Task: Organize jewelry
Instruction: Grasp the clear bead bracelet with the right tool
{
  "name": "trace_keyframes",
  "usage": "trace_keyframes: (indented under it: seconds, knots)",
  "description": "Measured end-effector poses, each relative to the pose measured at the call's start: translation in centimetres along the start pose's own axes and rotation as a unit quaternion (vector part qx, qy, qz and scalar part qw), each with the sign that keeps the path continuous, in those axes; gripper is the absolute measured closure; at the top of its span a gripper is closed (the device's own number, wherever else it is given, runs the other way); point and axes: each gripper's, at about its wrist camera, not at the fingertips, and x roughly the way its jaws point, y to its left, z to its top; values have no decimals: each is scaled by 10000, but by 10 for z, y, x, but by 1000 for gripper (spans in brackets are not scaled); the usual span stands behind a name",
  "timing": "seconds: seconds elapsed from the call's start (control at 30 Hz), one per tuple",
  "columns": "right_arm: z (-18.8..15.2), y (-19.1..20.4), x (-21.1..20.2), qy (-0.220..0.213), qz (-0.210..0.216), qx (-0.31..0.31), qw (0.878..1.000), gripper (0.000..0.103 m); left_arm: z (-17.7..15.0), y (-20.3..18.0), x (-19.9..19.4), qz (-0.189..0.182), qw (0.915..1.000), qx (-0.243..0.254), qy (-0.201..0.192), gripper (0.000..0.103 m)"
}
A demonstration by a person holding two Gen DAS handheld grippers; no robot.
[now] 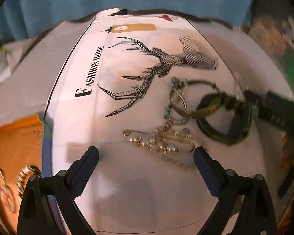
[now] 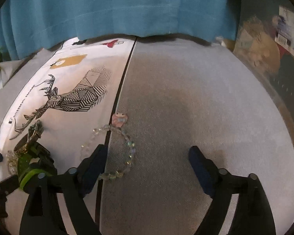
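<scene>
The white cloth (image 1: 84, 129) bore the words "FASHION HOME" in black capitals, running along its left side beside the printed striped deer (image 1: 147, 78). Far right in the right wrist view, a white box (image 2: 290, 33) carried blue and black print too small to read. No other lettering was legible.

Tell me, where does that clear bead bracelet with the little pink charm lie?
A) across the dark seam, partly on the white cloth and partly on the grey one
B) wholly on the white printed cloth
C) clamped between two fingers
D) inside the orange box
A: in the right wrist view the clear bead bracelet loops across the dark seam, with beads on the white cloth and on the grey cloth, and nothing grips it.
</scene>
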Motion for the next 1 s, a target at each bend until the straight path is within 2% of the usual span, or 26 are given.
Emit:
trace_keyframes:
  seconds: [0.2, 0.27, 0.3, 0.33, 0.37, 0.4, 0.43, 0.5, 0.63, 1.0]
  knots:
    - [-2, -2, 2, 21, 77, 69, 9999, 16, -3, 11, -1, -119, 9999, -98, 61, 3]
    - [-4, -2, 1, 19, 74, 64, 10000, 17, -4, 14, -3, -129, 9997, -225, 43, 6]
    - [-5, -2, 0, 13, 70, 47, 10000, 21, -5, 14, -6, -101, 9996, -278, -10, 17]
    - [-6, 0, -2, -25, 131, -11, 9999, 35, -6, 13, -9, -77, 9996, -270, -82, 38]
    - [-8, 2, -6, -80, 192, -97, 9997, 47, -7, 11, -13, -119, 9997, -163, -143, 52]
    - [-10, 8, -11, -157, 278, -262, 9991, 72, -8, 9, -15, -236, 9995, -106, -160, 78]
    - [-13, 13, -14, -180, 301, -376, 9987, 86, -10, 6, -16, -336, 9992, -107, -165, 91]
    - [-17, 23, -18, -195, 208, -559, 9980, 94, -12, 1, -17, -575, 9983, -34, -71, 99]
    - [-30, 22, -30, -141, 343, -310, 9988, 95, -18, 3, -29, -1064, 9942, -131, 59, 99]
    - [-50, 10, -118, -525, 397, -40, 9978, 95, -28, 12, -108, -1406, 9888, -34, -494, 99]
